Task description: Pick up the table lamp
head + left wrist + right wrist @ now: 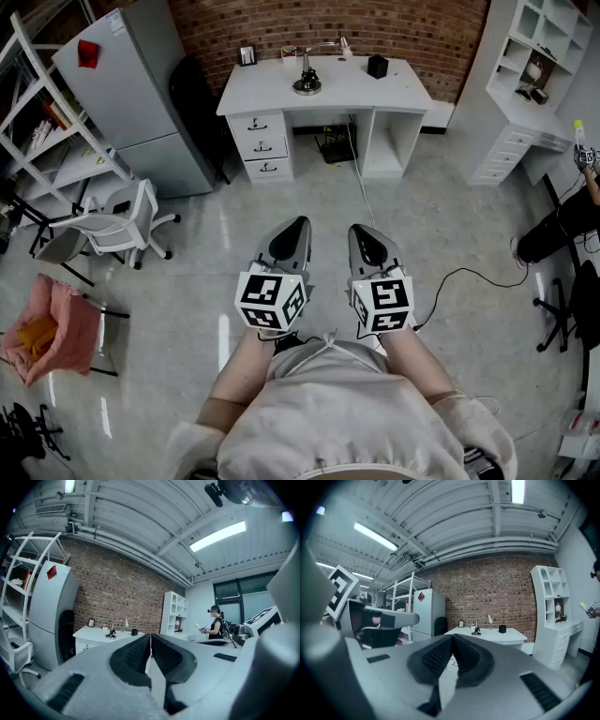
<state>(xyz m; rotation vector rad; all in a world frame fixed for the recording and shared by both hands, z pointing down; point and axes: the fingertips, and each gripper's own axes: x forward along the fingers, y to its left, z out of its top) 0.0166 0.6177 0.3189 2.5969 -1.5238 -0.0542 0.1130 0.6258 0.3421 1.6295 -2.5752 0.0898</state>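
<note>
The table lamp (307,79), with a round metal base and a thin bent arm, stands at the back of a white desk (394,82) against the brick wall, far across the floor from me. In the left gripper view the lamp (111,633) is small above the jaws; in the right gripper view the lamp (477,629) stands on the same desk. My left gripper (296,227) and right gripper (358,231) are held side by side in front of my body, pointing level toward the desk. Both are shut with nothing between the pads (140,654) (437,657).
A grey fridge (141,84) stands left of the desk, with a white office chair (112,230) and white shelving (37,122) nearer left. A white shelf unit (539,56) fills the right wall. A cable (459,274) runs over the floor. A person (216,623) stands at the right.
</note>
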